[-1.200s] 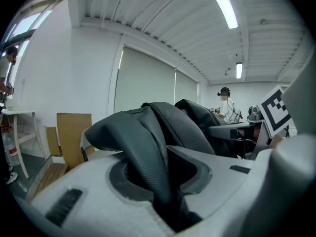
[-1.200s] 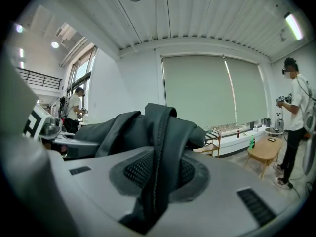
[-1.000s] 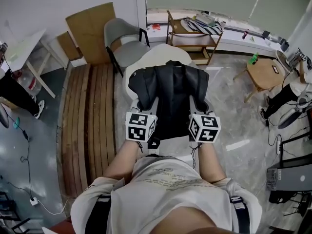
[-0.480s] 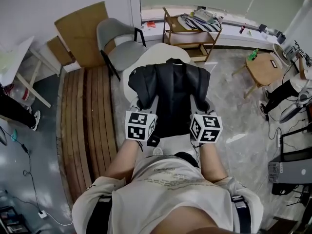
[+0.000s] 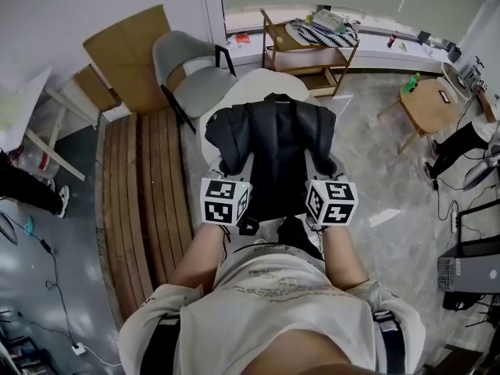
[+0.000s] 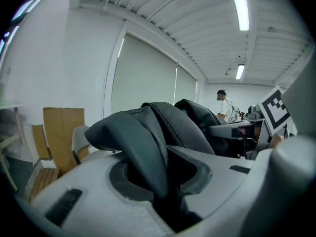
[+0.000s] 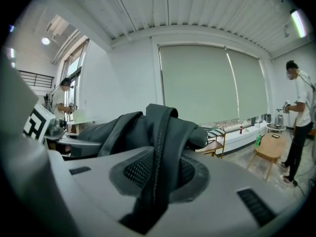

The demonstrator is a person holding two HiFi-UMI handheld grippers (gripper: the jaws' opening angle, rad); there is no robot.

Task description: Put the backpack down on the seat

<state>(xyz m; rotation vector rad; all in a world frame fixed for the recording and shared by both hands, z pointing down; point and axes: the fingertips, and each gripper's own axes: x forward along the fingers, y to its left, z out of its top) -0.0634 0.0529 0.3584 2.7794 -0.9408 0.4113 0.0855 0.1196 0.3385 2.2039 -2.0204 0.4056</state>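
A black backpack [image 5: 275,158] hangs in front of me, held up by both shoulder straps over a white round seat [image 5: 256,91]. My left gripper [image 5: 233,165] is shut on the left strap [image 6: 143,147], which runs down between its jaws. My right gripper [image 5: 319,166] is shut on the right strap [image 7: 160,147] in the same way. The backpack's bulk [image 6: 197,122] rises beyond the jaws in the left gripper view and shows as a dark mass [image 7: 123,127] in the right gripper view. The seat under the bag is mostly hidden by it.
A grey chair [image 5: 191,73] and a cardboard sheet [image 5: 125,53] stand at the back left. Wooden slats [image 5: 148,186] lie on the floor to the left. A wooden shelf [image 5: 312,49] and a small wooden table [image 5: 430,108] stand at the right. A person [image 7: 298,117] stands near that table.
The head view has shifted slightly; the grippers and backpack hold the same pose. A person at the left edge has moved further out of the picture.
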